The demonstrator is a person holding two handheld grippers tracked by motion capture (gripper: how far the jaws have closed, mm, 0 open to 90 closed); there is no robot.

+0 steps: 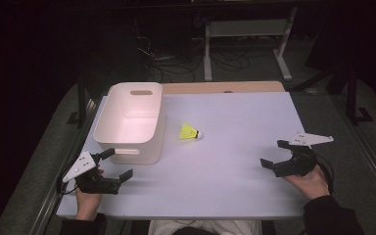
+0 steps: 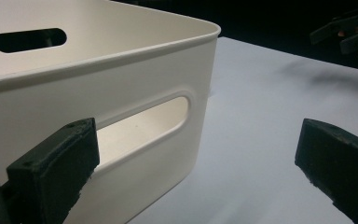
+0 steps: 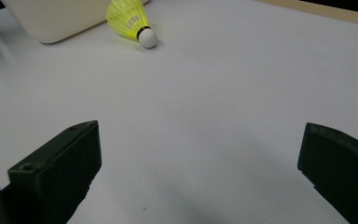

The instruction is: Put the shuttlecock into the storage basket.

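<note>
A yellow feathered shuttlecock with a white rounded cork tip (image 1: 191,131) lies on its side on the pale lilac tabletop (image 1: 225,171), just right of a cream plastic storage bin with slot handles (image 1: 132,122), near it but not touching. The right tool (image 1: 276,155), black and held in a hand at the right edge, rests with its jaws spread wide and nothing between them; the shuttlecock lies well apart, ahead and to its left. In the right gripper view the shuttlecock (image 3: 131,21) sits far beyond the jaws. The left tool (image 1: 115,163) is also wide open and holding nothing, just in front of the bin's near wall (image 2: 121,93).
</note>
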